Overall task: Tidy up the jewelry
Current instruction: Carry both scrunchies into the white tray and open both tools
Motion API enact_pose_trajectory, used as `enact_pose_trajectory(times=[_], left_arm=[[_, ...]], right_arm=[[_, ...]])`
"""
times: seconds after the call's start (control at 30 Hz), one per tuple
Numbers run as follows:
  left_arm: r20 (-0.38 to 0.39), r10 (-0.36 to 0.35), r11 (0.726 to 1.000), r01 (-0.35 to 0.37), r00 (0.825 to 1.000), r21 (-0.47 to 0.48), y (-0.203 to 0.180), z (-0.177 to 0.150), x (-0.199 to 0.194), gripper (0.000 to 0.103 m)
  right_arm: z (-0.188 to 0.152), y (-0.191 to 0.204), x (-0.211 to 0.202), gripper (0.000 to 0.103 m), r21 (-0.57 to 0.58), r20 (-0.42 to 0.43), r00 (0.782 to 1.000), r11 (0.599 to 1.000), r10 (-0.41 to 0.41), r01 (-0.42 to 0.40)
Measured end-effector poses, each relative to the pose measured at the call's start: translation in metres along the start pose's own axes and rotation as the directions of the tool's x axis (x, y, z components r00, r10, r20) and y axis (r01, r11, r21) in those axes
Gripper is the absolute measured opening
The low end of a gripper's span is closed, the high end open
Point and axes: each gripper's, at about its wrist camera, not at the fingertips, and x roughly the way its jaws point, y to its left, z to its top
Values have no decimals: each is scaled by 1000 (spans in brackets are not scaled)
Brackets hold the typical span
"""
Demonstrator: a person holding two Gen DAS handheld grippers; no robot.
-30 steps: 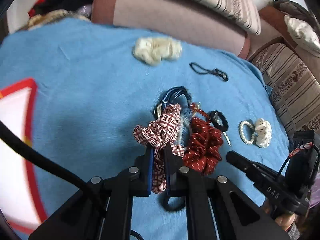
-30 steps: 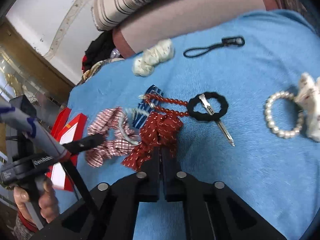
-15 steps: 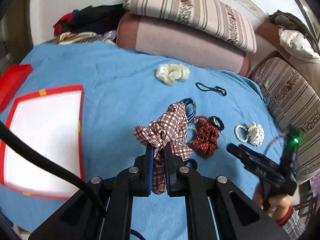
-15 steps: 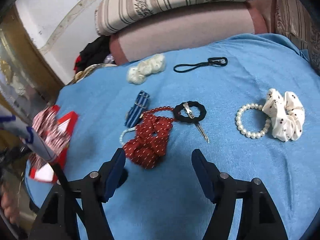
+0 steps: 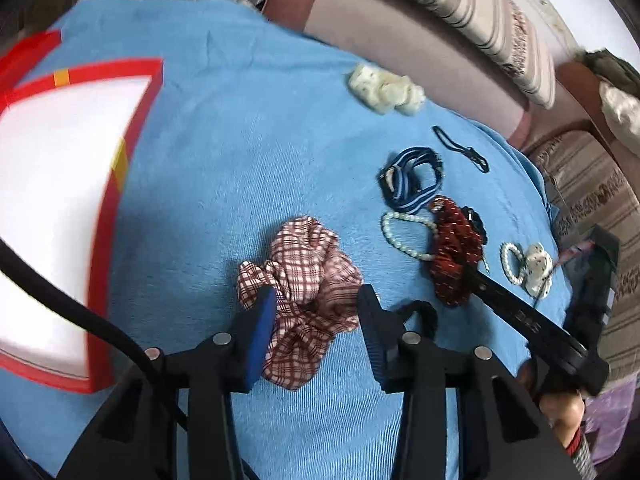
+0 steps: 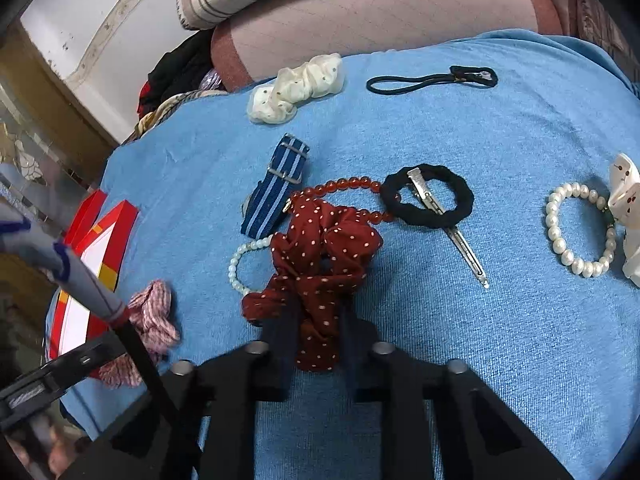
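Observation:
My left gripper (image 5: 316,316) is open, its jaws either side of a red-and-white checked scrunchie (image 5: 304,280) that lies on the blue cloth. It also shows in the right wrist view (image 6: 148,320). My right gripper (image 6: 316,332) is partly closed around the near end of a dark red dotted scrunchie (image 6: 324,248), also seen in the left wrist view (image 5: 454,256); whether it grips is unclear. Beside it lie a red bead bracelet (image 6: 352,184), a small pearl bracelet (image 6: 240,264) and a blue striped strap (image 6: 276,188).
A red-rimmed white box (image 5: 100,208) lies at the left. A black hair tie with a metal clip (image 6: 432,200), a pearl bracelet (image 6: 576,232), a white scrunchie (image 6: 628,216), a cream scrunchie (image 6: 296,88) and a thin black band (image 6: 432,78) lie on the cloth. Sofa cushions (image 6: 380,4) are behind.
My left gripper has opened and let the checked scrunchie down onto the cloth near the box. My right gripper has moved down onto the red dotted scrunchie and narrowed.

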Motion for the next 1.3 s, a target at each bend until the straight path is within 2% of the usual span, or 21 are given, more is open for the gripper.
enact_pose_trajectory(times=[0.13,0.17,0.2,0.23,0.37,0.53,0.7,0.83,0.9,1.07,1.17,1.3], left_arm=[[-4,32,999,-32,999,17,-4,1,9,40],[-12,45,999,-45,999,31,-6,1,12,35],[-24,66,996,-64,998,55,-9,0,14,9],[-38,70,995,-67,997,70,-9,-1,15,4],[-11,72,995,-71,997,74,-15,-3,0,3],[75,60,995,-65,995,70,-5,-2,-53,3],[165,96,994,-101,982,27,41,4,-113,3],[208,183,983,-177,961,-50,95,8,-146,3],[198,222,973,-206,955,-101,126,11,-153,3],[180,299,950,-275,937,-148,170,18,-155,4],[169,354,929,-325,920,-176,196,18,-155,4],[131,395,907,-364,909,-214,228,11,-152,4]], right_arm=[[-3,2,-18,11,-20,24,1000,1000,2,-2],[-4,5,-22,10,-25,28,1000,1000,2,-1],[-6,6,-27,10,-34,35,999,999,1,0],[-7,9,-34,10,-43,42,999,999,3,-1],[-12,24,-54,10,-80,60,998,997,26,-22],[-7,61,-74,10,-156,75,994,985,84,-72],[-3,111,-73,10,-215,36,986,965,165,-153],[-3,160,-54,10,-265,-25,976,940,216,-215],[-5,183,-43,10,-291,-48,972,928,229,-233],[-10,242,-5,10,-336,-124,957,896,264,-291],[-24,270,21,10,-366,-180,949,878,261,-310],[-51,295,54,10,-396,-247,939,860,238,-322]])
